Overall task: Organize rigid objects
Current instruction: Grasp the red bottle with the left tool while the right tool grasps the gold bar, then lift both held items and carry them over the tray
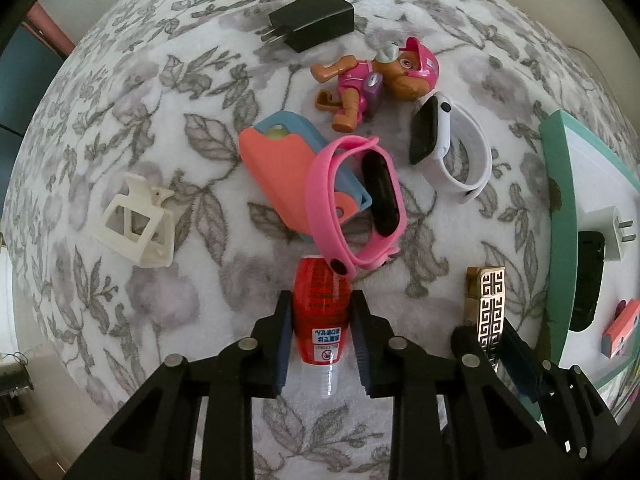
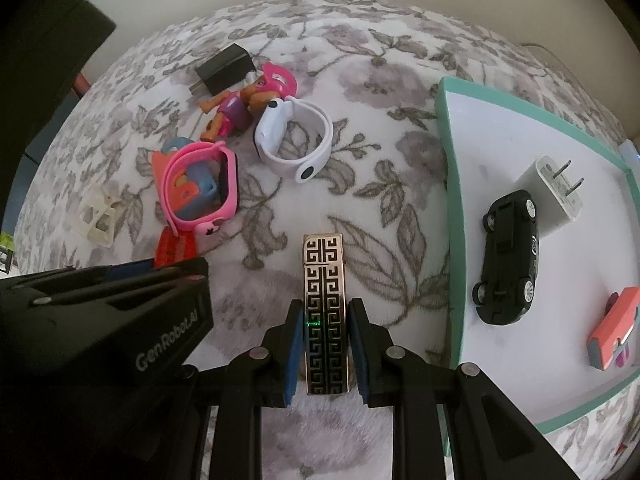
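Patterned lighter (image 2: 324, 312) lengthwise, pointing away, clamped in right gripper (image 2: 325, 330); left gripper (image 1: 320, 326) clamping red bottle (image 1: 320, 312).

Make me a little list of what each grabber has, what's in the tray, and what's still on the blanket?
left gripper: closed around small red-labelled clear plastic bottle
right gripper: closed around gold-and-black patterned metal lighter
teal-rimmed white tray: black toy car, white plug charger, coral-and-grey block
floral blanket: pink wristband, white wristband, pink-suited puppy figure, black plug charger, cream hair claw, coral-and-blue case
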### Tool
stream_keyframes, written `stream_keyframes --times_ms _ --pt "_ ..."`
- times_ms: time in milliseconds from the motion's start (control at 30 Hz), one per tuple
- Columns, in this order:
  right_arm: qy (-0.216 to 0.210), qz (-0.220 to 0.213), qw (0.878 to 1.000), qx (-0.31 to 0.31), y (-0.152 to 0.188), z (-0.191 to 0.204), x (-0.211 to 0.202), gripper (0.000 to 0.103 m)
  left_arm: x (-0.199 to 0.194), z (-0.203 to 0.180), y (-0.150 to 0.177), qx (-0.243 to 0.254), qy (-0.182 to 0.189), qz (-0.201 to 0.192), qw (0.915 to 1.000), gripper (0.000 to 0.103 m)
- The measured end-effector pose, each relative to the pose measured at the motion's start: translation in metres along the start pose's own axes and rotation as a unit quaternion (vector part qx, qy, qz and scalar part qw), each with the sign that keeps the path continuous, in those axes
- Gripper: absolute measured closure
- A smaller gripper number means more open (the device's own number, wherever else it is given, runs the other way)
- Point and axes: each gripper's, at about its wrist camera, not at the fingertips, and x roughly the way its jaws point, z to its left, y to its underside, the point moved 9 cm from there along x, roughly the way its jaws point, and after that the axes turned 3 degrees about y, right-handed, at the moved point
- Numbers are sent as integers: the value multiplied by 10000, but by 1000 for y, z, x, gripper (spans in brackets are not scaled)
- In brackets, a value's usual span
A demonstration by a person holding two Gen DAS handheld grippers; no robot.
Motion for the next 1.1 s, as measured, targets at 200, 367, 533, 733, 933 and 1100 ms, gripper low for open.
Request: stream_keyframes --times_ms 200,367,533,733,933,1100 --pt "-25 -31 10000 20 2 0 0 80 0 -1 2 19 -7 -1 10000 74" --pt "-187 7 9997 151 2 -1 -3 81 -4 10 1 -70 98 19 9999 74" --pt "-373 0 9988 308 0 -4 -11 81 -32 18 -9 -68 119 -338 9993 74" --pt "-573 -459 9963 451 -15 -11 -44 81 -80 26 -22 -120 314 -961 9948 74" --pt "-561 -846 9920 753 -24 -36 -75 81 -117 29 -29 -133 507 -1402 9887 74" --pt "-264 -1094 9862 1211 -28 -78 -96 81 -132 7 -25 -21 662 -1586 9851 74"
